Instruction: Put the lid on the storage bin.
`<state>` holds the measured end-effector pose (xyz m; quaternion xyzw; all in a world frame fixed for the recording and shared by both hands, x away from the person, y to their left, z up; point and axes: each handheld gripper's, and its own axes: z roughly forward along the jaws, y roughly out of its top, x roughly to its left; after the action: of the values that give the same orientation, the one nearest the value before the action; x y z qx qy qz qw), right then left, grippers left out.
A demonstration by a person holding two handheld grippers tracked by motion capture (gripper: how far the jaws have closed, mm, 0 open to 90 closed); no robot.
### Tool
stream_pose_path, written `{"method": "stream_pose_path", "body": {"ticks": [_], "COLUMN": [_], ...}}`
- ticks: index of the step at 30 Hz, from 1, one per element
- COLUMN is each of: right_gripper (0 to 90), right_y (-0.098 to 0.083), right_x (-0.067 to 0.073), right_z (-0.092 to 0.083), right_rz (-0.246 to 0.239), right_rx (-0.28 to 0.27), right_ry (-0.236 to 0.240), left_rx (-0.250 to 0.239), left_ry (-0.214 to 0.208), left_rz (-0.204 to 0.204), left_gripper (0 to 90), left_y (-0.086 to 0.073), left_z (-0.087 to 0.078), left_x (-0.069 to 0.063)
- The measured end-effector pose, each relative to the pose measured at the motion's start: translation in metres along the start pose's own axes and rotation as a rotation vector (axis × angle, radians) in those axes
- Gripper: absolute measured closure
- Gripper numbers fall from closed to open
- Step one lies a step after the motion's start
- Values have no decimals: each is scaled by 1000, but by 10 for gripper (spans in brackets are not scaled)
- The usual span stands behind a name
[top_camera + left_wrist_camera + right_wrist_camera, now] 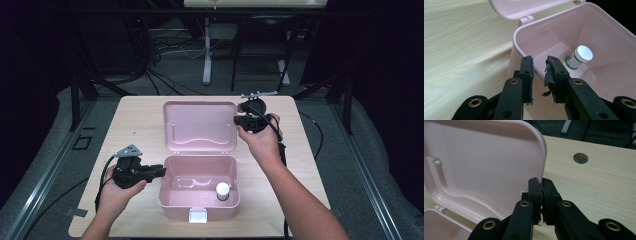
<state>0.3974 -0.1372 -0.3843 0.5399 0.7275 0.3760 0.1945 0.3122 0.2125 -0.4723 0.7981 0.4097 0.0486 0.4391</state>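
A pink plastic box [169,200] stands open on the table, its lid [200,125] swung back and up. Inside, at the right front, stands a small bottle [222,191] with a white cap [584,53] and a green label. My left gripper [161,171] comes in level from the left, and its jaws straddle the box's left wall [517,42], closed on the rim. My right gripper [237,120] is at the lid's right edge. Its pads meet around the thin lid rim [545,157], which runs straight into the seam between them.
The box sits mid-table on a light wooden top [140,115] with a round cable hole [580,158] to the right of the lid. A white latch [198,215] sticks out of the box's front. Dark floor, cables and a table leg [206,55] lie beyond.
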Motion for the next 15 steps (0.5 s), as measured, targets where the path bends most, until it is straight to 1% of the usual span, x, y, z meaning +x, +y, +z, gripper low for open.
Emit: {"method": "stream_pose_path", "body": {"ticks": [3,9,15], "right_gripper": [872,873,872], "right_y": [-3,-9,-15], "right_x": [2,4,8], "right_z": [-5,-16,-26], "right_rz": [-15,-26,-57], "right_rx": [-14,-35,-56], "right_ry": [2,18,18], "left_rx": [0,-1,0], "left_ry": [1,5,2], "left_rz": [0,0,-5], "left_gripper": [751,751,751], "left_y": [0,0,0], "left_z": [0,0,0], "left_x": [0,-1,0]}}
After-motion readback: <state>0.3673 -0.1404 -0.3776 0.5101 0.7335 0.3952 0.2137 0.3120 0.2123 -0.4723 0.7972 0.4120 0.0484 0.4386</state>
